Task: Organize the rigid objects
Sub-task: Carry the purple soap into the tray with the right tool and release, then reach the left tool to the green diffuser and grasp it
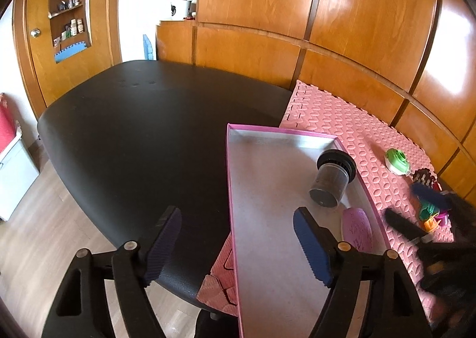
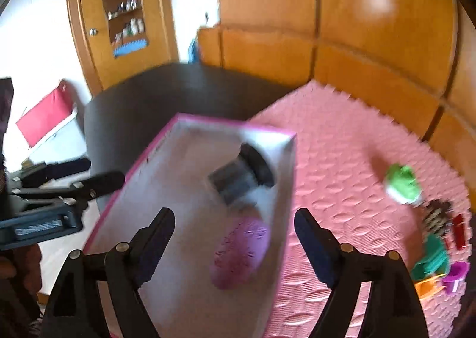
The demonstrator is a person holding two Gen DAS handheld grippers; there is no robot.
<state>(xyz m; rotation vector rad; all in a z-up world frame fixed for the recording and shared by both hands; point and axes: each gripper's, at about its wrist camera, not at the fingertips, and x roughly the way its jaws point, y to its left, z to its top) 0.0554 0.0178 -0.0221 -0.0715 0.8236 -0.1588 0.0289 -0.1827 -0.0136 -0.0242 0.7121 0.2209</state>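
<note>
We take the box (image 1: 267, 248) as our landmark; it lies partly on the table (image 1: 134, 144), partly on the mat (image 1: 342, 118); in it, against its right wall, lies a canister (image 1: 330, 180) on its side, and nearer us a brush (image 1: 357, 231); right of the box, on the mat, sits a lid (image 1: 397, 159), with small toys (image 1: 431, 216) nearer.

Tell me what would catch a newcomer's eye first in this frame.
Probably the pink-rimmed box lying partly on the black table and partly on the pink foam mat, with a dark cylindrical canister on its side and a purple oval piece inside. Next, the cluster of small coloured items, including a green and white one, on the mat to the box's right. Both tongs, left and right, stand open and empty.
</note>
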